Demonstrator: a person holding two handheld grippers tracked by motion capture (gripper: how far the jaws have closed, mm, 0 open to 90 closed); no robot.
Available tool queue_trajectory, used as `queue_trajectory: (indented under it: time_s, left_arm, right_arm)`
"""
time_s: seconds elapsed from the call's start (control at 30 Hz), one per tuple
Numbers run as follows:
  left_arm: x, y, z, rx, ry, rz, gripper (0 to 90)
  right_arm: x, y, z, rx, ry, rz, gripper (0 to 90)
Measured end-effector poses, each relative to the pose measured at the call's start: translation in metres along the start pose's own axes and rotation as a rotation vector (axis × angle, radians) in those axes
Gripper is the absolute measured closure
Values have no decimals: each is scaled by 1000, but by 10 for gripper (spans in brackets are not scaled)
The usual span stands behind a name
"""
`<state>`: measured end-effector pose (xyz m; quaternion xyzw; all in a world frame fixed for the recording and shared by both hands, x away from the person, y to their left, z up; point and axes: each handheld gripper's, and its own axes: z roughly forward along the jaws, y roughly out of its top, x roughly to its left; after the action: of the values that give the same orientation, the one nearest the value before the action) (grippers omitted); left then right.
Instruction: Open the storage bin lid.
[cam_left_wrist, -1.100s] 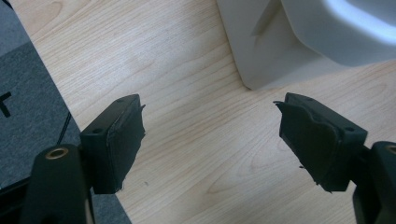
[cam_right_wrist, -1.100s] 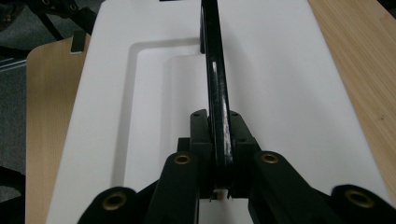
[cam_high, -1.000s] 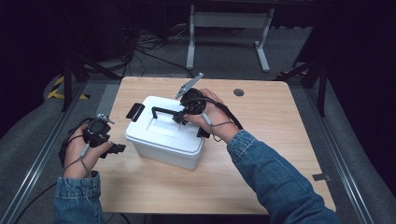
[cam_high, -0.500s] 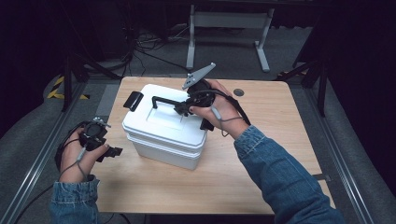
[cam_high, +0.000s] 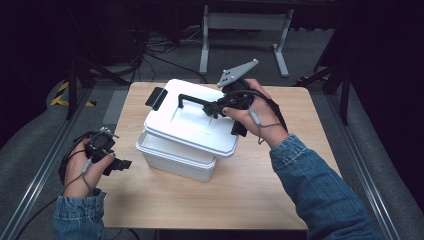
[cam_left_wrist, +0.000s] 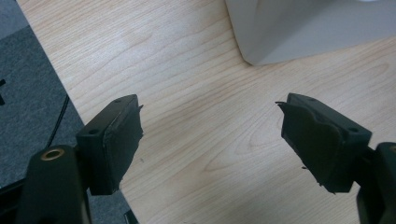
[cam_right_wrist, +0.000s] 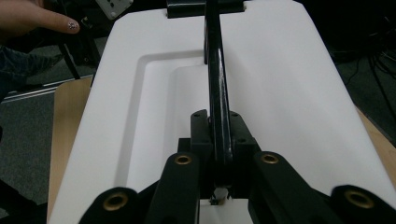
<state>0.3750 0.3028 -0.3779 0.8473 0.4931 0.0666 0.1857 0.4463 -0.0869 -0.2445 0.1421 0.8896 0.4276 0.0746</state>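
Overhead light falls brightly on the table (cam_high: 280, 165) and the white lid (cam_high: 192, 120), which glares almost featureless in the right gripper view, while the surroundings at every frame edge sink into darkness and the near jaws look soft.

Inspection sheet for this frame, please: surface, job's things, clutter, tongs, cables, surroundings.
Surface: wooden table, bare apart from the box.
Job's things: white box on the table; its lid is lifted off and tilted above it, hanging by its black handle.
Clutter: nothing seen.
Tongs: right tongs shut on the handle; left tongs open and empty, near the table's left edge, apart from the box.
Cables: a cord trails from each of the tongs; more cables lie on the floor behind the table.
Surroundings: grey carpet, a metal frame behind the table, dark background.
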Motion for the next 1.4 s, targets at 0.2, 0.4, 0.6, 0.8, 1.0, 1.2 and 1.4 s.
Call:
queue_trajectory:
  time_s: [0.2,0.4,0.6,0.8,1.0,1.2,1.4]
  left_arm:
    - [0,-1,0,-7,-40,11,190]
    - [-3,3,3,6,-43,16,187]
    - [-4,4,5,14,-51,30,186]
    - [-4,4,5,26,-63,40,184]
    - [-4,4,4,30,-67,34,184]
    - [-3,3,3,16,-62,27,184]
    - [-1,3,5,6,-65,19,185]
  right_arm:
    - [-11,-17,-31,-19,-47,33,852]
    - [-21,-35,-57,-30,-88,69,851]
    - [-30,-55,-78,-23,-121,105,851]
    - [-37,-73,-91,-20,-150,135,851]
    - [-42,-88,-100,-10,-178,153,851]
    - [-50,-103,-108,-4,-207,189,851]
    - [-62,-122,-117,-3,-230,222,851]
